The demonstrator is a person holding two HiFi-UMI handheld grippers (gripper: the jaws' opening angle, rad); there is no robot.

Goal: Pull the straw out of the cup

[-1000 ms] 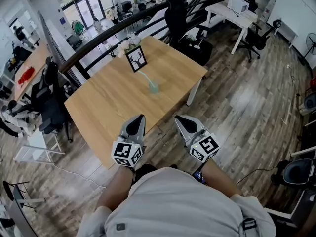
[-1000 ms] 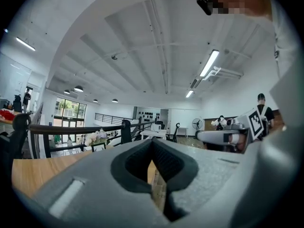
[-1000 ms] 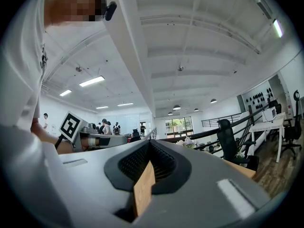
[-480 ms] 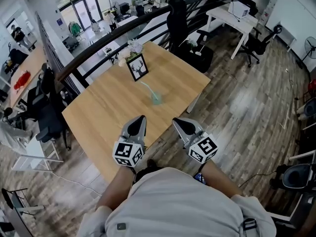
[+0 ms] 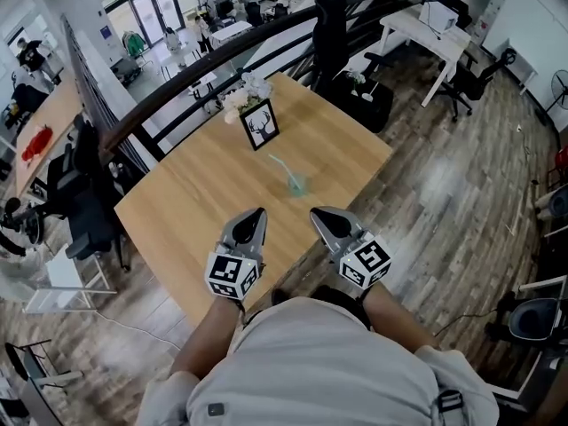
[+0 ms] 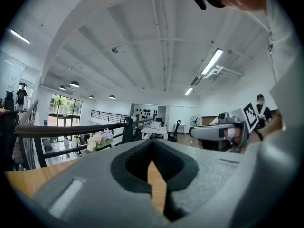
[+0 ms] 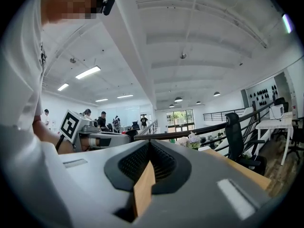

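Left tongs (image 5: 256, 213), right tongs (image 5: 318, 213) both pressed together, empty, over table (image 5: 191, 193) edge; cup (image 5: 297, 185) with straw (image 5: 280, 164) beyond, untouched.

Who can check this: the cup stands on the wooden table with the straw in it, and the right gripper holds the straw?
The grip is wrong: the head view shows the right gripper shut and empty, short of the cup; the straw stands in the cup on the table.
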